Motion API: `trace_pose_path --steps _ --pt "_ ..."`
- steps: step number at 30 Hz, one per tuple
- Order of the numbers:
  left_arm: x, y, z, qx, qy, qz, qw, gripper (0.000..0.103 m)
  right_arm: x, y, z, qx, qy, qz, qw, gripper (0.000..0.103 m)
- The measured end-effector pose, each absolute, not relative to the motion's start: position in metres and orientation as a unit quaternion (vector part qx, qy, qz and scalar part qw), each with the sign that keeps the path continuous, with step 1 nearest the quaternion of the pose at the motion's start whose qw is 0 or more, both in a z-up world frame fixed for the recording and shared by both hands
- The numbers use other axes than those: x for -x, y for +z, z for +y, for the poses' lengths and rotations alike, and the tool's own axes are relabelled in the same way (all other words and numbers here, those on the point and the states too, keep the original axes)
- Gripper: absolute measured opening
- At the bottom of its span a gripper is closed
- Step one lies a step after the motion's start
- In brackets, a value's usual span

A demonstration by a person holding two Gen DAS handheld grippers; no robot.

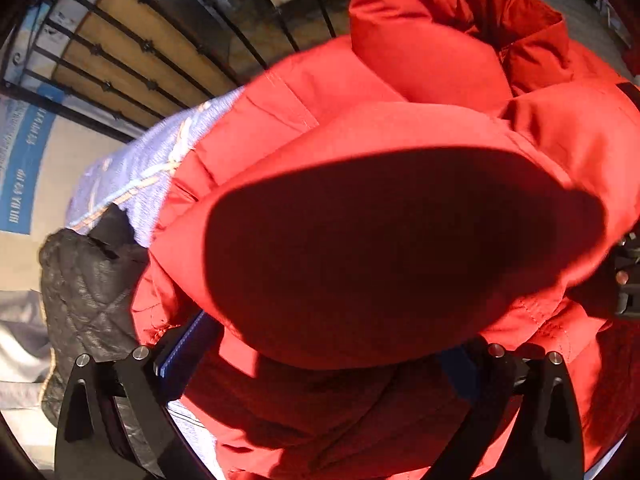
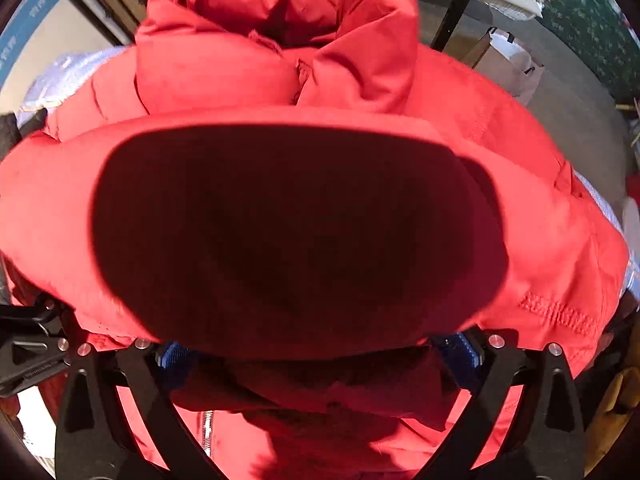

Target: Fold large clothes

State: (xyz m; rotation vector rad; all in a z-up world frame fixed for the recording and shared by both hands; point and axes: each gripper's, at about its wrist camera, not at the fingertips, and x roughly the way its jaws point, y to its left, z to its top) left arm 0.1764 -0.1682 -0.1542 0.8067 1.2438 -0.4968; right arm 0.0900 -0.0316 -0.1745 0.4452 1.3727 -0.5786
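Observation:
A puffy red jacket (image 1: 400, 80) fills both views, its collar (image 2: 280, 20) bunched up at the far end. A thick folded flap of the jacket (image 2: 280, 220) bulges toward each camera, with a dark round shadow on it. My left gripper (image 1: 324, 354) points down at the jacket, jaws spread wide, and the flap lies between its blue pads (image 1: 188, 344). My right gripper (image 2: 316, 350) points straight down, jaws just as wide, with the same flap between its blue pads (image 2: 460, 350). I cannot see either pair of pads pressing the cloth. The grippers work side by side.
The jacket lies on a lavender patterned cloth (image 1: 132, 172). A black quilted garment (image 1: 80, 292) sits at its left edge. A black iron railing (image 1: 120, 52) stands behind. A paper bag (image 2: 508, 60) and a green patterned surface (image 2: 592, 20) are at the far right.

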Motion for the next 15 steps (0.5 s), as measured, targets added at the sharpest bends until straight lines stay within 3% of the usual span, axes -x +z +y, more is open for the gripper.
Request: trace_pose_path --steps 6,15 --pt "-0.197 -0.181 -0.168 -0.342 -0.243 0.620 0.663 0.098 -0.098 -0.191 -0.026 -0.174 -0.272 0.637 0.700 0.099" --pt "-0.199 -0.203 -0.173 -0.341 -0.237 0.635 0.652 0.099 -0.107 -0.215 -0.034 -0.182 -0.267 0.661 0.677 0.099"
